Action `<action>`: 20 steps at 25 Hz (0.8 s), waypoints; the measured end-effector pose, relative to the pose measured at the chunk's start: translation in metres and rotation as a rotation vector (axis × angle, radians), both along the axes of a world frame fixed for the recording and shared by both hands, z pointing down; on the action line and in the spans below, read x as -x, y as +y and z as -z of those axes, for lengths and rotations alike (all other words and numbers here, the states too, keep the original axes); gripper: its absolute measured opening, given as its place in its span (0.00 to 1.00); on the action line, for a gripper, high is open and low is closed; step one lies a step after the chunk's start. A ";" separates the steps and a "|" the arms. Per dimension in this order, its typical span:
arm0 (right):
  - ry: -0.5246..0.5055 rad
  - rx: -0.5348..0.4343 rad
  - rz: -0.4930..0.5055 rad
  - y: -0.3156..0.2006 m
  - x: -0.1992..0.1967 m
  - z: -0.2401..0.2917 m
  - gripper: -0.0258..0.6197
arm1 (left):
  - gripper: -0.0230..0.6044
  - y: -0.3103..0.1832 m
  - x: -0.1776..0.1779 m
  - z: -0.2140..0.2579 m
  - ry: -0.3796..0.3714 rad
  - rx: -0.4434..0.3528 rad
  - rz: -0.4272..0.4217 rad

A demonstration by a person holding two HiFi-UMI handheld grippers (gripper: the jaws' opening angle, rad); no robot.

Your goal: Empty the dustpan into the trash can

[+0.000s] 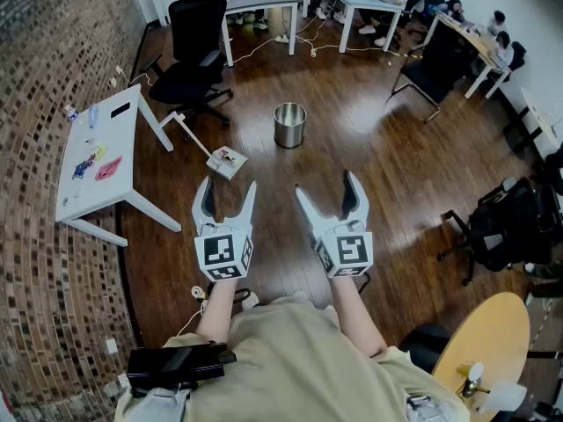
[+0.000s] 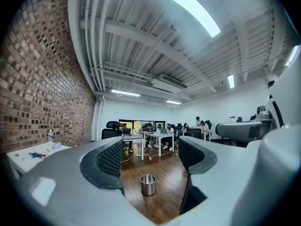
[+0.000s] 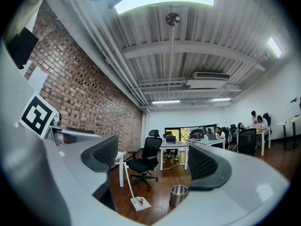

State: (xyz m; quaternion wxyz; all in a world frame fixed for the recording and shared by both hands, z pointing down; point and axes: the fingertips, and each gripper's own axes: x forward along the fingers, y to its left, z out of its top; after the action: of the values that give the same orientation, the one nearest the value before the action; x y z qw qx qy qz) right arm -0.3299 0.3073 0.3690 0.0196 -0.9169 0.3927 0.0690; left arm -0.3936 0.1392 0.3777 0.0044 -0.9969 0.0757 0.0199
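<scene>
A round steel trash can (image 1: 289,125) stands on the dark wood floor ahead of me; it also shows between the jaws in the left gripper view (image 2: 148,185) and low in the right gripper view (image 3: 178,195). A white dustpan (image 1: 226,162) with a long white handle lies on the floor to the can's left, with small coloured bits in it (image 3: 140,203). My left gripper (image 1: 226,197) and right gripper (image 1: 328,192) hang side by side in the air well short of both, held level. Both stand open with nothing between their fingers.
A white table (image 1: 98,161) with small items stands at the left by the brick wall. A black office chair (image 1: 193,60) is behind the dustpan, another chair (image 1: 429,64) at the right. Desks with seated people fill the far end. A round wooden table (image 1: 488,350) is at lower right.
</scene>
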 end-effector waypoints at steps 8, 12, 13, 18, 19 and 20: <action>-0.020 0.007 0.019 0.034 -0.011 -0.009 0.74 | 0.59 0.033 -0.006 -0.004 -0.003 0.006 0.029; -0.026 -0.007 0.028 0.051 -0.014 -0.014 0.74 | 0.59 0.054 -0.003 -0.009 -0.008 -0.010 0.035; -0.032 -0.008 0.032 0.053 -0.015 -0.017 0.74 | 0.59 0.057 -0.004 -0.011 -0.011 -0.009 0.037; -0.061 0.005 0.058 0.057 -0.019 -0.024 0.74 | 0.59 0.061 0.000 -0.010 -0.016 -0.005 0.070; -0.060 0.001 0.055 0.059 -0.019 -0.023 0.74 | 0.59 0.062 0.000 -0.009 -0.014 -0.013 0.072; -0.060 -0.005 0.055 0.060 -0.019 -0.023 0.73 | 0.58 0.062 0.000 -0.008 -0.013 -0.022 0.073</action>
State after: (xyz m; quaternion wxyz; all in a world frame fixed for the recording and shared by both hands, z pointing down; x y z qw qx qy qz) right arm -0.3104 0.3673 0.3918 0.0353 -0.9074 0.4167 0.0420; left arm -0.3938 0.2012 0.3860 0.0167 -0.9935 0.1119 0.0139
